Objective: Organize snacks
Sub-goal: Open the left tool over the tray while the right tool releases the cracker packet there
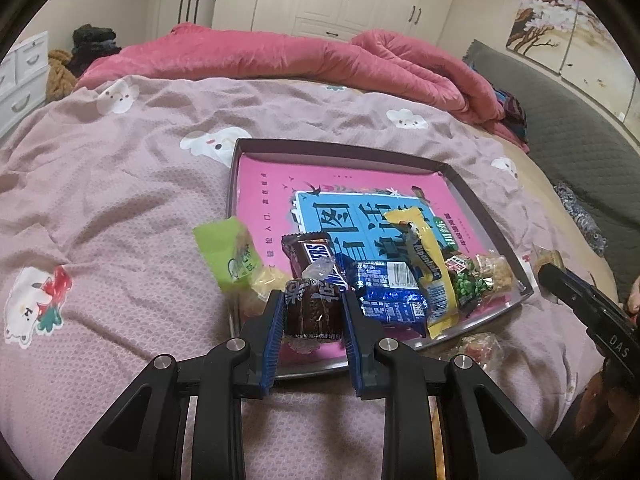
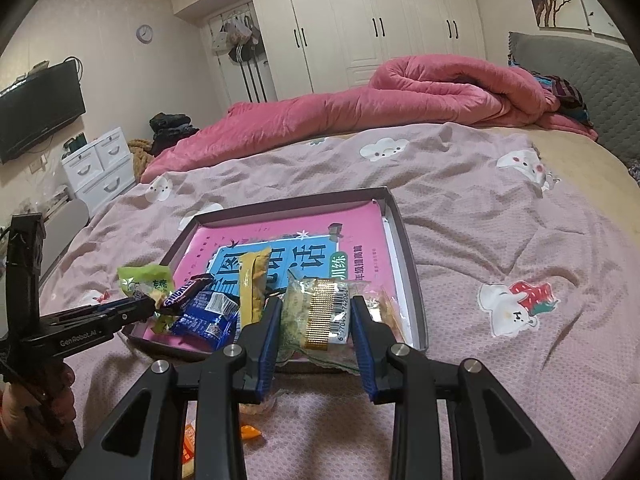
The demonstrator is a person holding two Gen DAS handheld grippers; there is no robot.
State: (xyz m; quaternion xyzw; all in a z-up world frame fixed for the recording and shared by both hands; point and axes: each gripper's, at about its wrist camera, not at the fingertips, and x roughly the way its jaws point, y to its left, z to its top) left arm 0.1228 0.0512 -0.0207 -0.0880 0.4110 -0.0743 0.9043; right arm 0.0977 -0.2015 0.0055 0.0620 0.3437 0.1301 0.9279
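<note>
A shallow tray (image 1: 476, 200) with a pink and blue liner lies on the bed; it also shows in the right wrist view (image 2: 408, 248). In it lie a Snickers bar (image 1: 308, 252), a blue packet (image 1: 384, 292), a yellow packet (image 1: 428, 256) and a green-pea packet (image 1: 472, 284). A green packet (image 1: 228, 256) hangs over its left rim. My left gripper (image 1: 313, 308) is shut on a dark brown wrapped candy (image 1: 314, 312) above the tray's near edge. My right gripper (image 2: 316, 316) is shut on a clear snack packet with a gold strip (image 2: 320, 316) above the tray's near right corner.
The tray rests on a pink bedspread (image 1: 120, 200) with cartoon prints. A rolled red quilt (image 2: 400, 96) lies at the far side. Loose wrapped snacks lie on the bedspread near the front, one by the tray (image 1: 480, 348) and orange ones (image 2: 252, 432) under my right gripper.
</note>
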